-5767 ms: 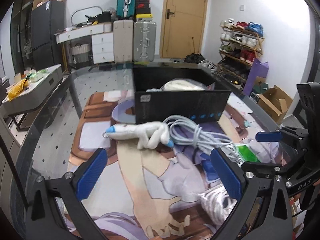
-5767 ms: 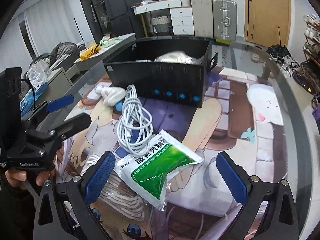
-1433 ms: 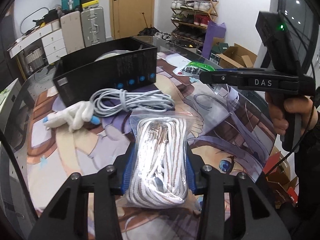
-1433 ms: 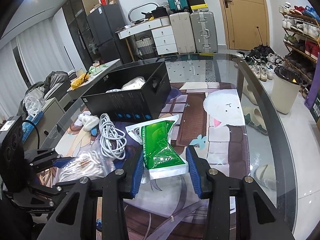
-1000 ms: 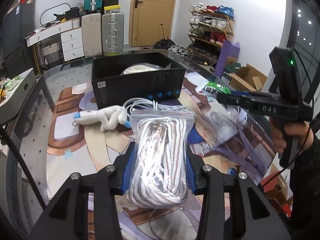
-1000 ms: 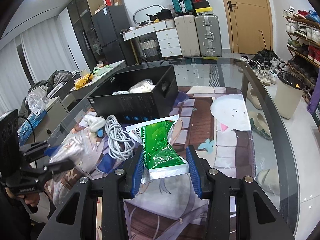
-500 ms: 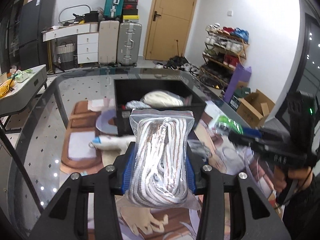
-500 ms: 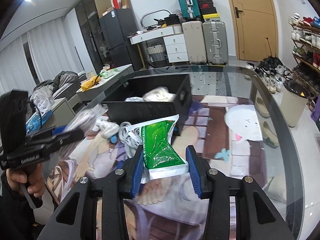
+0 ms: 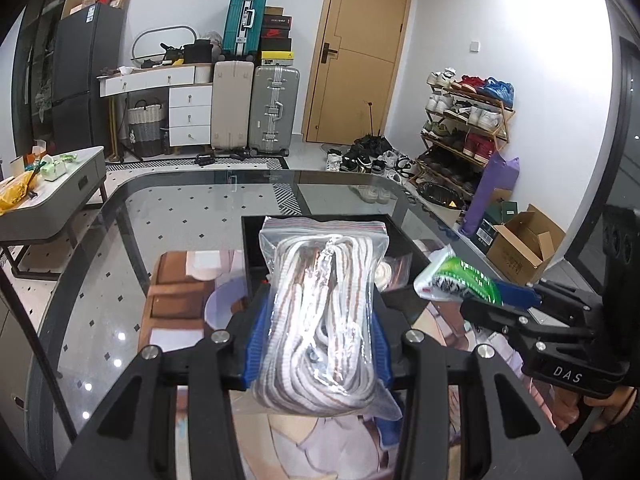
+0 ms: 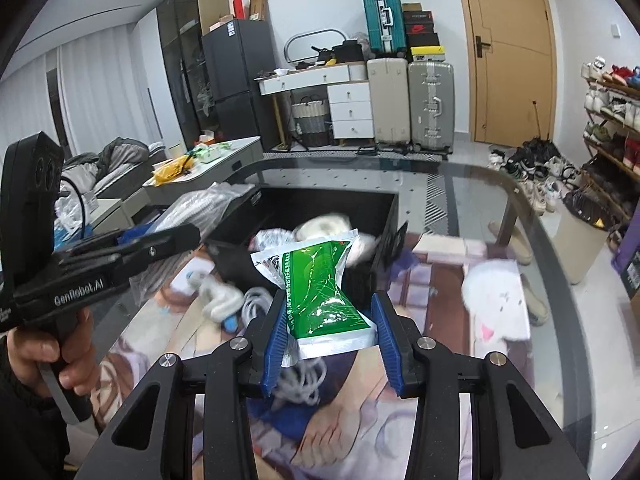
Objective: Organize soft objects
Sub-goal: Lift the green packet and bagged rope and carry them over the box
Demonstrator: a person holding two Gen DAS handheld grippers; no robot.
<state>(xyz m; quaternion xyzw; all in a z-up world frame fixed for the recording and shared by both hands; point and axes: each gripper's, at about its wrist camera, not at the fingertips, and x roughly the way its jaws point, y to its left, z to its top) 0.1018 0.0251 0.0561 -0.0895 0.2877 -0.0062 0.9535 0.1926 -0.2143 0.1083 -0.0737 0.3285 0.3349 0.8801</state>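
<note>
My left gripper is shut on a clear zip bag of white rope and holds it in the air in front of the black box. My right gripper is shut on a green and white sachet, also lifted near the box. The box holds white soft items. The right gripper with the sachet shows at the right of the left wrist view. The left gripper with the rope bag shows at the left of the right wrist view.
A white cable coil and a white plush toy lie on the printed mat in front of the box. The mat covers a glass table with a rounded edge. A white plush patch lies at the right.
Both grippers have risen and moved towards the black box with their loads still held. The box now sits just beyond the rope bag and the sachet.
</note>
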